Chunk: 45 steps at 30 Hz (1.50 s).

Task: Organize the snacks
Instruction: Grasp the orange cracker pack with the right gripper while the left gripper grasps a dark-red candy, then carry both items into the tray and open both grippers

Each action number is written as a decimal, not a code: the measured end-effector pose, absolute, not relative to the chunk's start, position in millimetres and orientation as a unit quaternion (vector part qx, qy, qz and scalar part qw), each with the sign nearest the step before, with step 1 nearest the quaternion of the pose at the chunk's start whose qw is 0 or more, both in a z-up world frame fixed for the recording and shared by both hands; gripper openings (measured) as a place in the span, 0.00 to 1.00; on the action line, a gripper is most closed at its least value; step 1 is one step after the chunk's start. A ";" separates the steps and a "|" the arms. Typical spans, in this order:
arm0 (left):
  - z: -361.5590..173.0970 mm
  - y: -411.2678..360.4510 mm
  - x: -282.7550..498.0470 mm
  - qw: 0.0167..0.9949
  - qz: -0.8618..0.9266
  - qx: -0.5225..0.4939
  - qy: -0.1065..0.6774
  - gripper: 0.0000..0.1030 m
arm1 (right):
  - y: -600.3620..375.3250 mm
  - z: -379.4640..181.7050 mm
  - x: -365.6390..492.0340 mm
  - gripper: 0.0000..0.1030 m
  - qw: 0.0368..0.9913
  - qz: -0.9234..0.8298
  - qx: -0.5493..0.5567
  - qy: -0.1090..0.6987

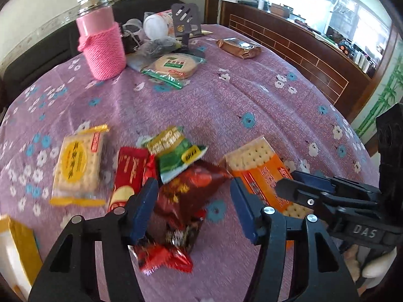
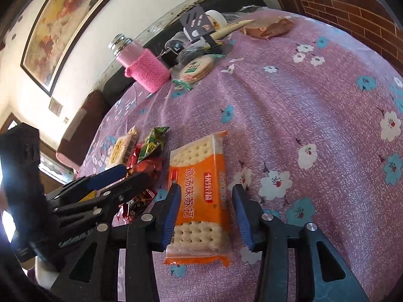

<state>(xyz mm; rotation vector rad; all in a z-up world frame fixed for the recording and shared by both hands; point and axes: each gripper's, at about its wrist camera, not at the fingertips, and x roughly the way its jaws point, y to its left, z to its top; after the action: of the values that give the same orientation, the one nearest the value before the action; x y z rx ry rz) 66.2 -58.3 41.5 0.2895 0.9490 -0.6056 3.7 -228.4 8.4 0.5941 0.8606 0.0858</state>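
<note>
In the left wrist view my left gripper [image 1: 192,188] stands open around a dark red snack bag [image 1: 183,196]. The left pad is at the bag's side and bare cloth shows before the right pad. A small red packet [image 1: 163,256] lies just under it. Beside it lie a green packet [image 1: 176,153], a red wafer bar [image 1: 128,173] and a yellow cracker pack [image 1: 78,166]. My right gripper [image 2: 206,188] is open astride an orange cracker pack [image 2: 199,196] lying flat on the table. Its left pad is at the pack's edge, with a thin gap on the right.
On the purple flowered tablecloth [image 1: 226,105], a pink knit-covered bottle [image 1: 103,42], a round biscuit pack [image 1: 176,65], a brown packet [image 1: 239,46] and a black stand [image 1: 186,20] sit at the far side. A yellow and white box [image 1: 17,251] is at the near left.
</note>
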 end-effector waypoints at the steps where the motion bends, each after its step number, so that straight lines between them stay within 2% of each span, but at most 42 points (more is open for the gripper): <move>1: 39.3 -60.6 67.7 0.832 -0.293 0.142 0.449 0.57 | -228.2 9.0 4.0 0.44 0.866 0.041 0.283 0.411; 7: 24.1 -76.9 69.8 0.824 -0.296 0.176 0.449 0.57 | -220.1 10.9 5.3 0.52 0.871 0.044 0.264 0.411; 8: 21.2 -77.7 69.7 0.824 -0.293 0.179 0.452 0.54 | -219.5 11.1 5.1 0.54 0.872 0.045 0.262 0.411; 9: 19.3 -76.7 69.1 0.824 -0.293 0.175 0.452 0.40 | -218.7 11.1 5.3 0.55 0.873 0.045 0.259 0.411; 11: 20.9 -72.3 68.0 0.828 -0.291 0.161 0.451 0.32 | -216.2 11.4 5.8 0.58 0.875 0.047 0.254 0.410; 17: 43.6 -44.6 54.0 0.845 -0.280 0.121 0.439 0.31 | -199.9 13.6 8.4 0.74 0.884 0.052 0.216 0.411; 23: 68.5 -12.1 18.6 0.860 -0.271 0.086 0.423 0.31 | -180.7 14.1 10.6 0.76 0.896 0.037 0.161 0.412; 30: 85.7 25.4 -31.0 0.887 -0.234 0.051 0.396 0.31 | -171.0 14.0 8.5 0.75 0.900 0.021 0.128 0.415; 31: 85.8 30.5 -34.9 0.889 -0.227 0.046 0.394 0.31 | -170.5 14.3 8.9 0.73 0.899 0.014 0.123 0.420; 33: 86.2 45.2 -44.4 0.893 -0.218 0.028 0.394 0.31 | -166.3 15.7 9.5 0.58 0.895 -0.005 0.103 0.433; 34: 86.8 52.7 -49.9 0.895 -0.212 0.019 0.393 0.31 | -164.8 16.1 9.6 0.56 0.895 -0.009 0.094 0.437; 45: 94.6 130.6 -98.7 0.916 -0.160 -0.057 0.365 0.32 | -157.5 33.3 -35.1 0.55 0.896 0.023 0.113 0.428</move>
<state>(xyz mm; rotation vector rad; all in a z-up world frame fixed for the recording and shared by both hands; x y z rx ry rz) -98.7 130.6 94.6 -0.1163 0.7504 -0.3301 -35.1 -157.5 33.3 0.2350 0.8866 0.0469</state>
